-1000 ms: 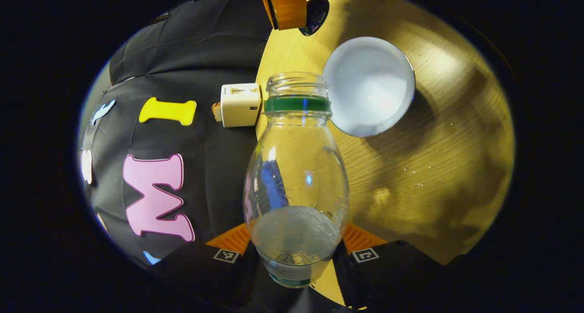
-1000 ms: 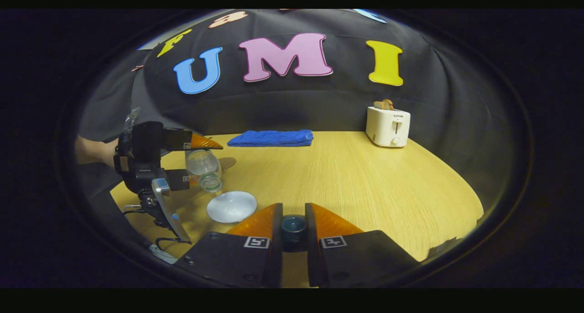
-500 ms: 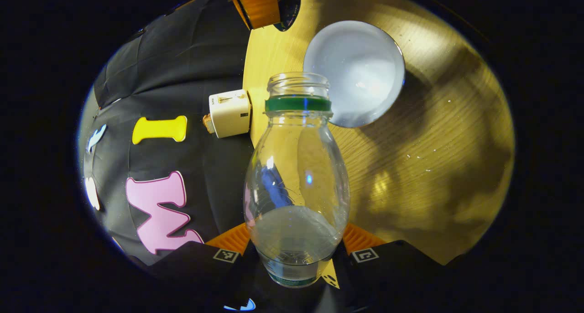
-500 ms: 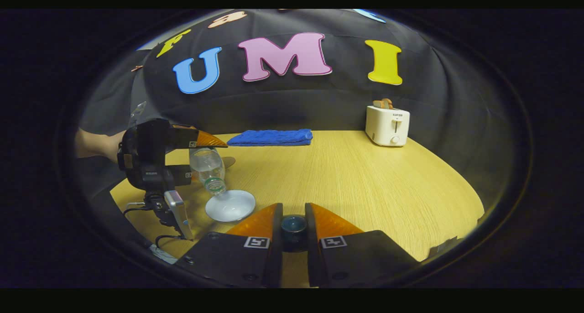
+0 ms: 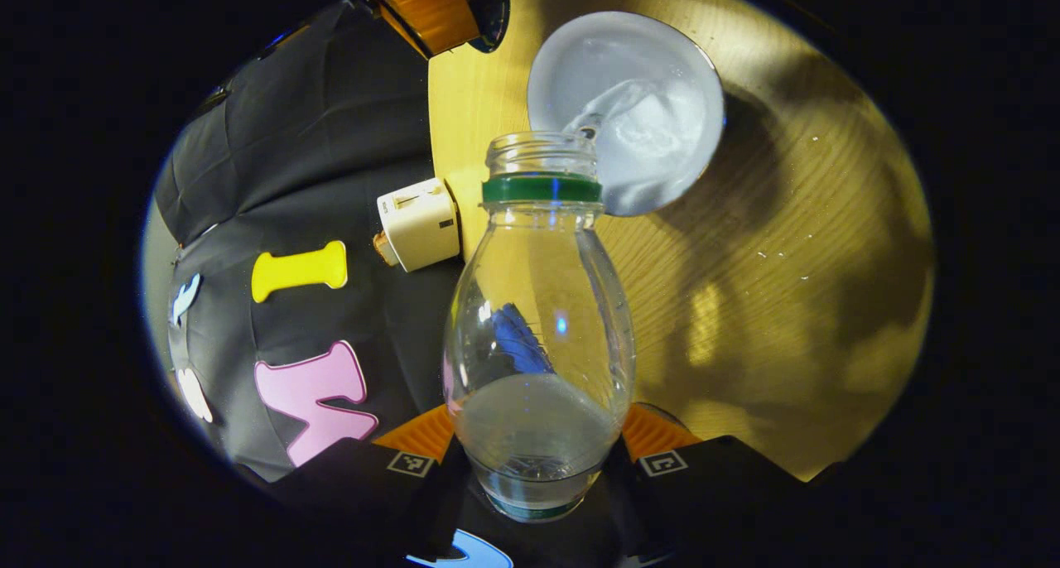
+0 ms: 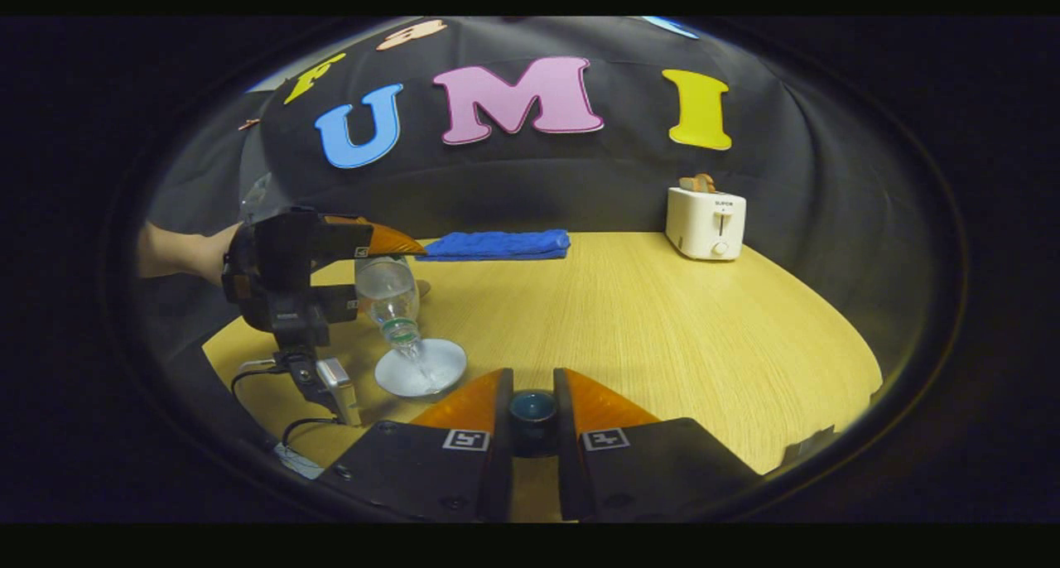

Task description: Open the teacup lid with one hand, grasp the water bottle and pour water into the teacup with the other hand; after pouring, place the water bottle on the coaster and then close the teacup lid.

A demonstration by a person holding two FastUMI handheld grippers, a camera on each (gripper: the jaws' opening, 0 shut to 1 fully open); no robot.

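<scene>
Lid (image 6: pixel 532 408) off, my right tongs (image 6: pixel 532 415) pinching it. Left tongs (image 5: pixel 538 460) gripping water bottle (image 5: pixel 538 320), pouring into teacup (image 5: pixel 627 108). Coaster placement, lid closing pending.

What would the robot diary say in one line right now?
step: pouring | left gripper: tilting clear plastic water bottle | stream entering white round teacup | right gripper: holding dark teacup lid aside
</scene>
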